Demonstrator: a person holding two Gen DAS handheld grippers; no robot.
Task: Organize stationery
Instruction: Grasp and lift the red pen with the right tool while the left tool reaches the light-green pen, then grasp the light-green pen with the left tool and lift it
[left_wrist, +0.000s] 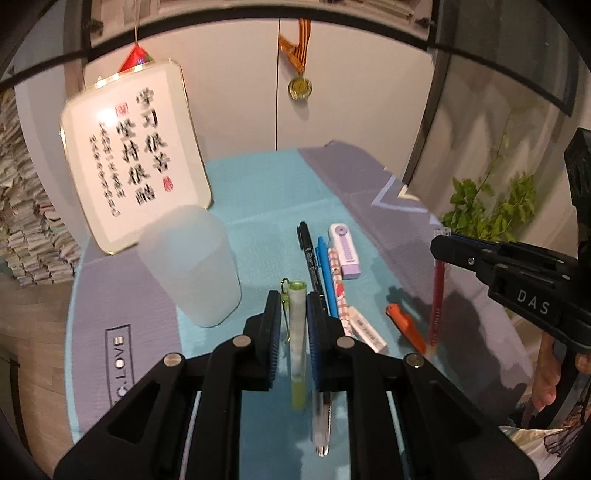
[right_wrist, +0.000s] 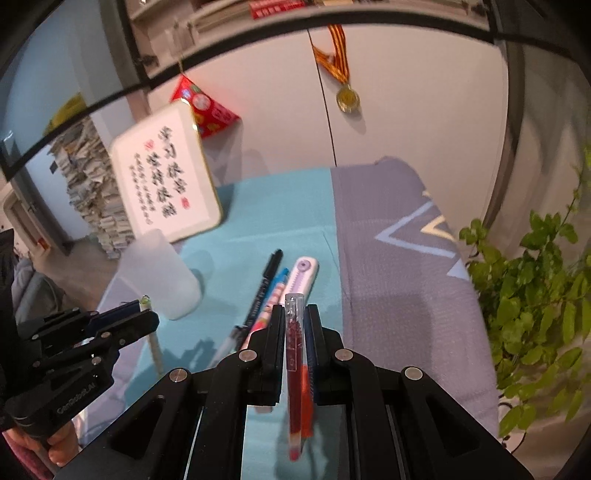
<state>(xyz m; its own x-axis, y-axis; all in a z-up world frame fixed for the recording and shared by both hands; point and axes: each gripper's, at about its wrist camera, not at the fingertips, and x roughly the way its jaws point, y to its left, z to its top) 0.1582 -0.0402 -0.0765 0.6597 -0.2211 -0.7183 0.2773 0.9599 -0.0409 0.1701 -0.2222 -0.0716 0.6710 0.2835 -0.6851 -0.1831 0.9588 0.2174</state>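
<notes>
**Two pens pinched, one per gripper**

Frosted cup (left_wrist: 192, 266) upright at left on the surface (left_wrist: 258, 192). Left gripper (left_wrist: 293, 317), jaws pinching a green pen (left_wrist: 297, 332), raised above the mat. Loose stationery lying in a row further right: black pen (left_wrist: 310, 254), blue pen (left_wrist: 327, 273), purple eraser (left_wrist: 344, 251), orange cutter (left_wrist: 406, 326). Right gripper (right_wrist: 293, 325), jaws pinching a red pen (right_wrist: 294, 369), likewise lifted.

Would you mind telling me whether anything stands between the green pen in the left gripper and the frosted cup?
Nothing visible does. The green pen, held in the left gripper, is off the mat, and only bare teal mat separates it from the frosted cup.
</notes>
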